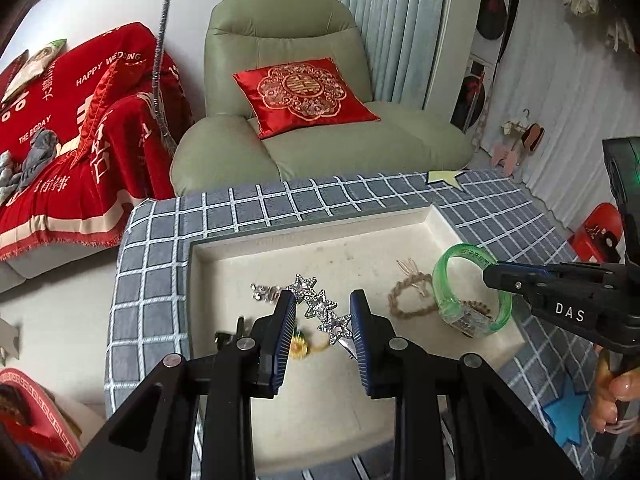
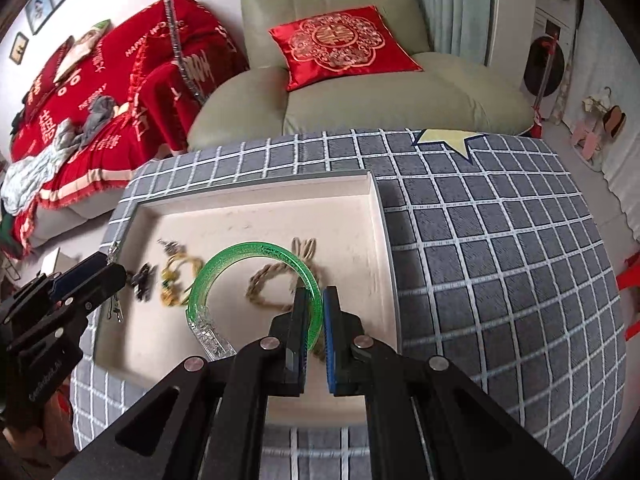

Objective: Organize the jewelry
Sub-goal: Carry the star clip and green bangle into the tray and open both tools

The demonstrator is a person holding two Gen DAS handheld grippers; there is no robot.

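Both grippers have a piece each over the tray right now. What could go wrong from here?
The right gripper pinches only a thin edge of the green bangle, so it may twist or slip out. The star hair clip sits slanted between the left gripper's jaws and may drop. The dangling bangle might snag the rope bracelet.

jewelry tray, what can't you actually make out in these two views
- Left wrist view: the gold charm is partly hidden behind the left gripper.
- Right wrist view: the rope bracelet is partly covered by the green bangle.
- Right wrist view: the small dark piece is blurred.
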